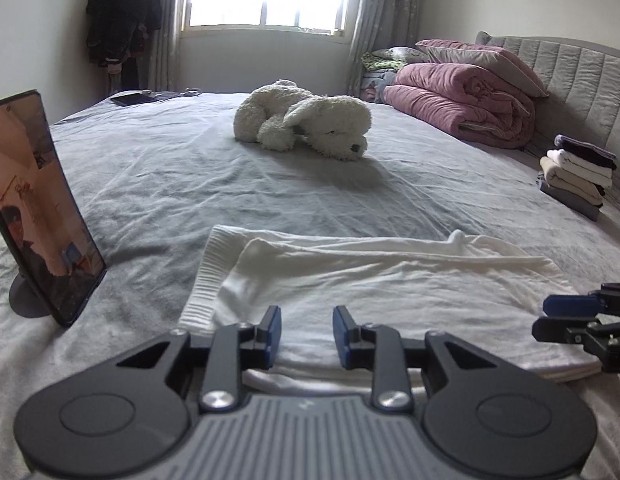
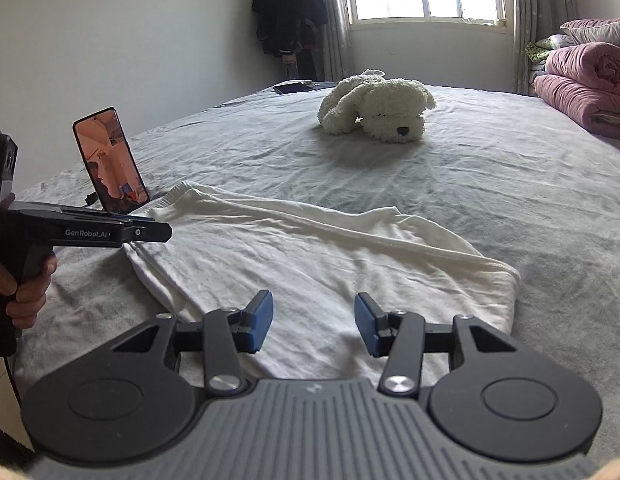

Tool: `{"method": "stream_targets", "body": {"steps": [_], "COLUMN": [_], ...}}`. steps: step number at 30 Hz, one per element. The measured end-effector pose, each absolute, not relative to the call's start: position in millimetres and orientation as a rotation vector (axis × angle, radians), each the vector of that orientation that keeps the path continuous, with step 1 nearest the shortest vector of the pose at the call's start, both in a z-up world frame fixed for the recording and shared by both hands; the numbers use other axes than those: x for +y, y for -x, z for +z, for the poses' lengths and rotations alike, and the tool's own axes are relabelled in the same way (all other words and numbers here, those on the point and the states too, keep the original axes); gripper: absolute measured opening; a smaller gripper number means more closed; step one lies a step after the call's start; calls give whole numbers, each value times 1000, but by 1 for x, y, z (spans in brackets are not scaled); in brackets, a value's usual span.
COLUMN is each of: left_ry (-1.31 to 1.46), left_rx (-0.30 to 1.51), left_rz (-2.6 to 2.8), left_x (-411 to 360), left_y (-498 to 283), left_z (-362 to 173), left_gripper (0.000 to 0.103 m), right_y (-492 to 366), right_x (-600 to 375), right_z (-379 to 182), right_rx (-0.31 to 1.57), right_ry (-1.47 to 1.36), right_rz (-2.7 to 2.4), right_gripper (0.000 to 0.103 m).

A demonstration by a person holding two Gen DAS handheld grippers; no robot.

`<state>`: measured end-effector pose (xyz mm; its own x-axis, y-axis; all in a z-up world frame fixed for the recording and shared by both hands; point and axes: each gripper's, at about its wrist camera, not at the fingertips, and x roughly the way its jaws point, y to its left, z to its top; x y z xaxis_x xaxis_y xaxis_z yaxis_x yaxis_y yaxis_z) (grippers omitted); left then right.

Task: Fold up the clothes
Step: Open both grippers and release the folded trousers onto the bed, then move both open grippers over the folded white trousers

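White garment (image 2: 310, 256) lies half-folded on the bed (image 2: 510, 184); left tongs (image 1: 306, 334) and right tongs (image 2: 314, 322) hover open, empty. Next: pinch an edge, fold across.

From my left wrist view, the near edge of the folded white knit garment (image 1: 370, 280) disappears under my left tongs (image 1: 306, 336). My right tongs (image 1: 550, 316) are cut off by the frame's right edge beside that garment. The propped black smartphone (image 1: 41, 208) left of the garment loses its left side to the frame, and its screen is too small to read.
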<state>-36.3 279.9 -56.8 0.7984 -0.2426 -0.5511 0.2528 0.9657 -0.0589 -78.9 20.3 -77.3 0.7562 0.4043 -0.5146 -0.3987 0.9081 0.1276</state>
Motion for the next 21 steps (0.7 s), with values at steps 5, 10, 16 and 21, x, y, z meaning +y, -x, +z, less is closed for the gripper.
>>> {"method": "stream_targets", "body": {"steps": [5,10,16,21], "left_ry": [-185,-119,-25,51], "left_rx": [595,600,610,580], "left_rz": [-215,-230,-211,-232], "left_x": [283,297,301,308], "left_y": [44,43,51,63], "left_z": [-71,-71,-58,-49], "left_gripper": [35,34,34,35], "right_y": [80,83,101,107], "right_x": [34,23,14,5], "right_z": [-90,-93,-83,-74], "right_rx": [602,619,585,563], "right_ry": [95,145,156,150], "right_rz": [466,457,433,414], "right_gripper": [50,49,50,50]}}
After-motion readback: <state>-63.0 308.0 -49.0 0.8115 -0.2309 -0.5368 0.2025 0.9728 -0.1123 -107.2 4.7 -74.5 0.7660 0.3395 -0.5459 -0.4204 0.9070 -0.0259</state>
